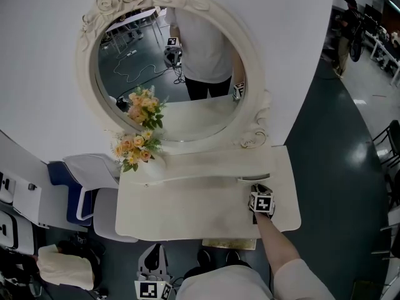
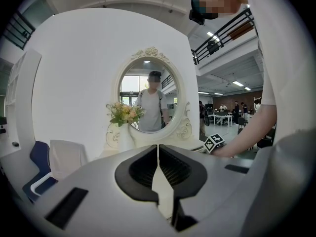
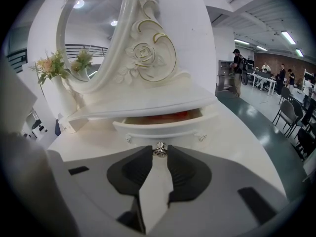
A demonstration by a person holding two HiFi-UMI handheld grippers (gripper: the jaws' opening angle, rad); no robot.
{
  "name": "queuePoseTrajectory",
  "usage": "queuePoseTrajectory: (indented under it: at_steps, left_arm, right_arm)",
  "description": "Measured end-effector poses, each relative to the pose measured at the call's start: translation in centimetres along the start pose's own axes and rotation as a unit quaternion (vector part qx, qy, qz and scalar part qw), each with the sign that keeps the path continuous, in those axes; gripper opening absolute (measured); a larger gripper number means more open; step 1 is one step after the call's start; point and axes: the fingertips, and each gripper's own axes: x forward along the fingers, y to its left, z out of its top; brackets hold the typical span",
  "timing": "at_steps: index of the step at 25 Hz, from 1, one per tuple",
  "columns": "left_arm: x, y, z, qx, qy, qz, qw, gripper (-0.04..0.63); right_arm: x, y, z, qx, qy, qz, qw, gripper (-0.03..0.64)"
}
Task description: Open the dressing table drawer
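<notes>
Two grippers, one doing the work. Right gripper point(image 3: 159, 151) is clamped on the drawer's knob point(image 3: 159, 149): jaws only a little apart, tips pinching the small metal knob from both sides, nothing else in them. Drawer point(image 3: 163, 126) sits at the right end of the table point(image 1: 187, 220), under the low shelf point(image 3: 143, 105) at the foot of the mirror point(image 1: 156, 49). It's out a short way: front stands clear of the shelf edge, with a dark gap above it. Something red-orange shows inside, can't tell what. Gripper comes at the knob from the front, angled down, marker cube on top. Forearm point(image 1: 280, 245) reaches over the table's right front corner.

Left gripper point(image 2: 158, 148) hangs low in front of the table's front edge, left of the person's body, touching nothing. Jaws together, tips meeting, nothing between them. It points roughly level at the mirror.

Rest: flowers point(image 1: 134, 147) in a white vase point(image 1: 152, 166) at the table's left rear, beside the mirror and doubled in the glass. Mirror is oval with a carved rose frame and reflects the person standing. White-and-blue chair point(image 1: 87, 180) just left of the table. Other people and desks far off at right
</notes>
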Motion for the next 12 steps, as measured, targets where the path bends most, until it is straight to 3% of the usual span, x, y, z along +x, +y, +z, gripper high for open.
queuePoseTrajectory:
  at_steps: [12]
  left_arm:
    - [-1.1,-0.6,-0.1,-0.002,-0.004,0.001,1.0,0.026]
  right_arm:
    - [-1.3,-0.1,-1.6,0.005,0.005,0.001,1.0,0.103]
